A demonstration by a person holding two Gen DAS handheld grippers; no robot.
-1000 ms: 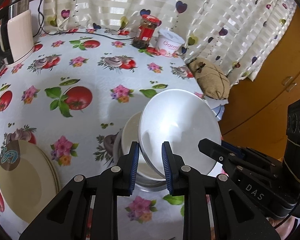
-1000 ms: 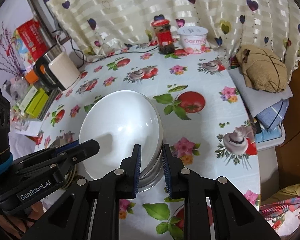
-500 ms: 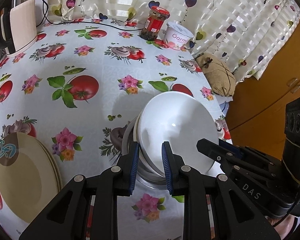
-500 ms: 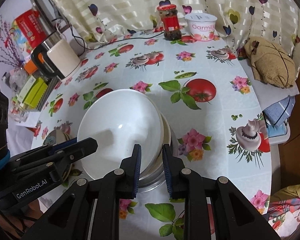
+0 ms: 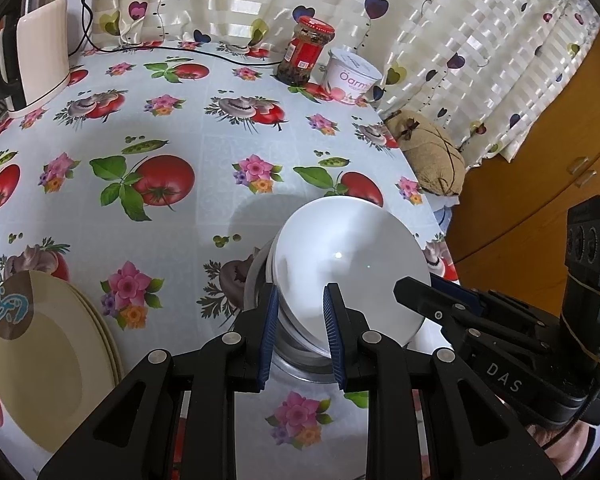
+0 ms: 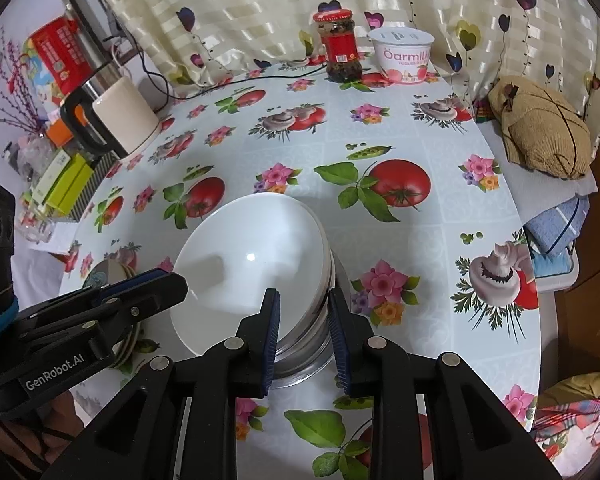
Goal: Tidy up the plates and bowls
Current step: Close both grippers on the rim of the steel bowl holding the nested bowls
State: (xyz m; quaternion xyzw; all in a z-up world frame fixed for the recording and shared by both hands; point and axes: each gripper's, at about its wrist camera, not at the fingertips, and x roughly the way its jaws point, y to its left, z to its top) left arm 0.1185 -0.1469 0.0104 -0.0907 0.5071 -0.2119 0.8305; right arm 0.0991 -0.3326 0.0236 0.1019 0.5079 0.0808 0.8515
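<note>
Left wrist view: the left gripper (image 5: 300, 328) is straddling the white bowl's (image 5: 352, 264) rim, whether pinching I cannot tell; the bowl is tilting on the steel bowl stack (image 5: 300, 354).

Right wrist view: the right gripper (image 6: 302, 334) is spanning the opposite rim, pads seemingly clear. Released while tilted, the white bowl could slide off.

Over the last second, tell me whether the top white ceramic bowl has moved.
Yes. The top white ceramic bowl has dropped from a steep tilt, its rim falling away from the red tomato print, into the bowls stacked beneath, nearly nested.
</note>
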